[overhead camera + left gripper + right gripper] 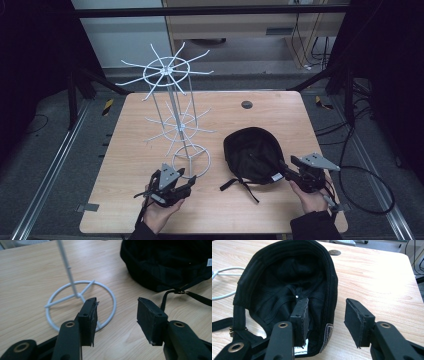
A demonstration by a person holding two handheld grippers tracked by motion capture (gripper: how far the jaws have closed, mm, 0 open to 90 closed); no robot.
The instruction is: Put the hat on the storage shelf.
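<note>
right gripper view: jaws straddle cap (287, 285) rim (unclamped)

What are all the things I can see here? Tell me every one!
Wire display stand: one, white, standing upright on the table's left half, round base near the left gripper.
Cap: one, black, lying upside down on the table's right half, strap trailing toward the front edge.
Table: one, light wood, in the middle.
Round plug: one, dark grey, set in the table's far side.
Left gripper: one, black, jaws open beside the stand's base.
Right gripper: one, black, jaws open, straddling the cap's rim.
Hands: two, at the front edge.
</note>
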